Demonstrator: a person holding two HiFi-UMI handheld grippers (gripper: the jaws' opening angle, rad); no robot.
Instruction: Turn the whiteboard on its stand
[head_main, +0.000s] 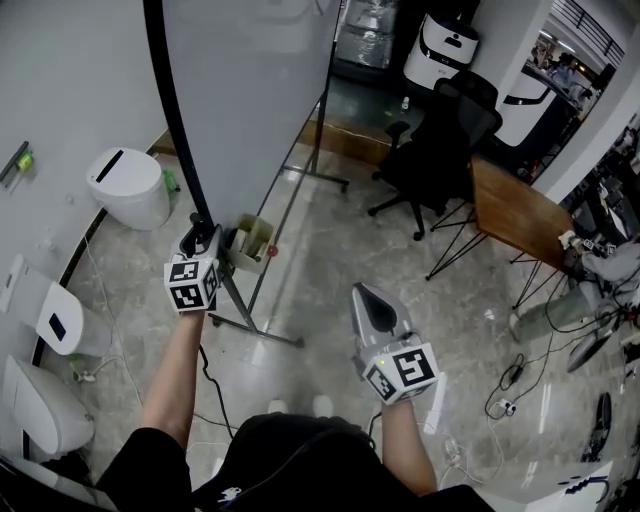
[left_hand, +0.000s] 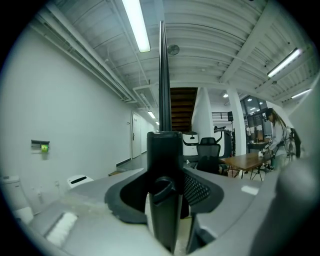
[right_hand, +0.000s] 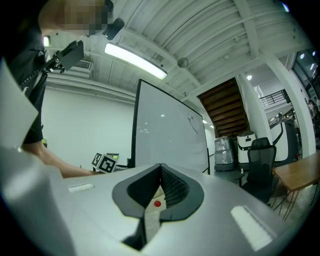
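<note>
The whiteboard (head_main: 250, 90) stands tall on its wheeled metal stand (head_main: 262, 265), its black frame edge (head_main: 172, 110) curving down toward me. My left gripper (head_main: 200, 238) is at the bottom of that edge, its jaws closed around it. In the left gripper view the black frame (left_hand: 163, 90) runs straight up from between the jaws, filling the gap at the left gripper (left_hand: 164, 150). My right gripper (head_main: 368, 300) hangs free over the floor, right of the stand, shut and empty. The right gripper view shows the whiteboard (right_hand: 170, 135) face beyond the right gripper (right_hand: 160, 167).
A black office chair (head_main: 440, 150) and a wooden table (head_main: 515, 210) stand to the right behind the board. A white bin (head_main: 130, 185) and white units (head_main: 50, 315) line the left wall. Cables (head_main: 510, 385) lie on the floor at the right.
</note>
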